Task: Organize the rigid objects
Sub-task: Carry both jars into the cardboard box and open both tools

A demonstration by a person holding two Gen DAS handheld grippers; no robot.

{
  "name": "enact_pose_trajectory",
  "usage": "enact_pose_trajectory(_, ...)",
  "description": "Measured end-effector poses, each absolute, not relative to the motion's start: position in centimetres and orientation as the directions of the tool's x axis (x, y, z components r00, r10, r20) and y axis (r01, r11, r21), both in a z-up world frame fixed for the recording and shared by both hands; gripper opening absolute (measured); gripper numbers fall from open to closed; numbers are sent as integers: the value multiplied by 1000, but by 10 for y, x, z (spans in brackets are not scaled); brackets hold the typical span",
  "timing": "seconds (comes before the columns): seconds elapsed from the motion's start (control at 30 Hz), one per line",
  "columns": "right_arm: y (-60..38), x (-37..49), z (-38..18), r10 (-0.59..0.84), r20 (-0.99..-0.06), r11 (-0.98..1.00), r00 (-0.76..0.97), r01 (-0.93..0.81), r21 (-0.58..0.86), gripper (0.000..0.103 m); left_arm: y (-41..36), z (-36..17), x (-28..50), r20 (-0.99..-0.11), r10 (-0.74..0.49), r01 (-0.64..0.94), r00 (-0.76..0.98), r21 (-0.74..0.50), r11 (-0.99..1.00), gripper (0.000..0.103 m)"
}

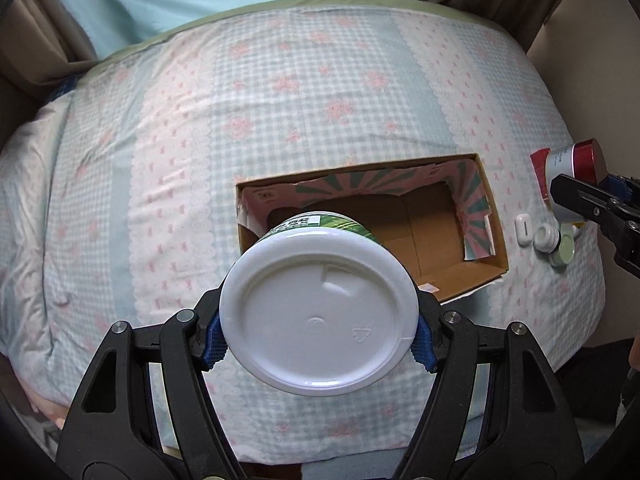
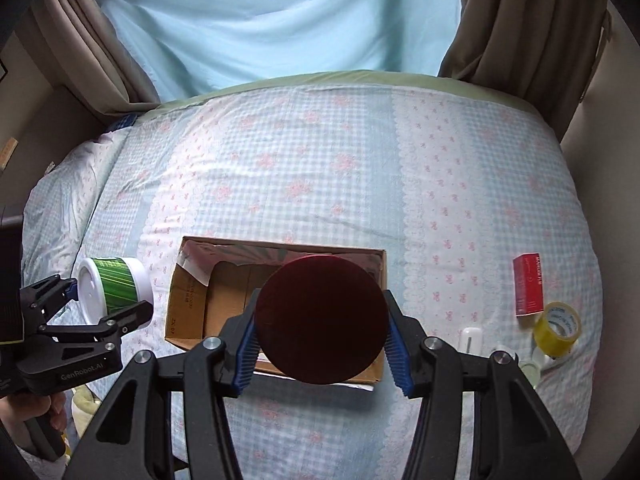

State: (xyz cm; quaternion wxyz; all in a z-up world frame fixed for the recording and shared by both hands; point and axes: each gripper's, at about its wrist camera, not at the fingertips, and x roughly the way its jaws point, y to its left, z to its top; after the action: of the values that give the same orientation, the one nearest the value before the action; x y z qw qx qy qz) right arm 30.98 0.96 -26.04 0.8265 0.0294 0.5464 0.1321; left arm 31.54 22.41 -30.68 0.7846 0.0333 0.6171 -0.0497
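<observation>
My left gripper is shut on a white-lidded green tub, held above the near left corner of an open cardboard box on the bed. The tub also shows in the right wrist view, left of the box. My right gripper is shut on a jar with a dark red lid, held above the box's near right part. In the left wrist view that jar and the right gripper sit to the right of the box.
On the bed right of the box lie a red carton, a yellow tape roll, a small white device and small jars. Curtains and a wall edge ring the bed.
</observation>
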Motion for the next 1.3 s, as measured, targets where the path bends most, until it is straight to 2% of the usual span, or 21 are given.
enact_pose_trajectory(0.3, 62, 344, -356, 210, -956, 943, 205, -302, 142, 50, 234, -411, 360, -998, -25, 143, 63, -16, 990, 68)
enact_pose_trajectory(0.53, 90, 349, -419, 176, -978, 903, 109, -413, 116, 50, 220, -471, 379, -999, -5, 151, -33, -10, 988, 68)
enact_pose_trajectory(0.7, 99, 348, -449, 174, -983, 883, 53, -450, 132, 50, 212, -485, 387, -999, -6, 154, -51, -14, 988, 68)
enact_pose_trajectory(0.9, 94, 349, -453, 166, -984, 889, 61, -442, 122, 50, 214, -478, 395, -998, -45, 115, -51, -51, 992, 69)
enact_pose_trajectory(0.93, 93, 349, -453, 168, -984, 886, 66, -447, 122, 50, 213, -475, 398, -998, -49, 111, -50, -55, 992, 71)
enact_pose_trajectory(0.97, 93, 348, -452, 184, -981, 883, 65, -450, 136, 50, 211, -470, 399, -998, -52, 110, -39, -56, 992, 90)
enact_pose_trajectory(1.0, 92, 348, -452, 206, -977, 879, 58, -450, 158, 50, 210, -465, 400, -998, -52, 111, -26, -55, 992, 103)
enact_pose_trajectory(1.03, 92, 347, -454, 214, -976, 876, 47, -451, 170, 59, 210, -459, 400, -999, -48, 113, -7, -48, 992, 103)
enact_pose_trajectory(1.07, 92, 345, -455, 202, -978, 878, 47, -450, 160, 91, 209, -455, 402, -999, -39, 119, -1, -39, 992, 103)
enact_pose_trajectory(1.1, 92, 345, -456, 200, -978, 881, 52, -447, 157, 103, 210, -452, 402, -1000, -28, 124, 7, -27, 992, 103)
enact_pose_trajectory(1.3, 73, 331, -441, 262, -962, 913, 79, -344, 220, 103, 223, -429, 391, -999, -17, 93, 51, -12, 996, 103)
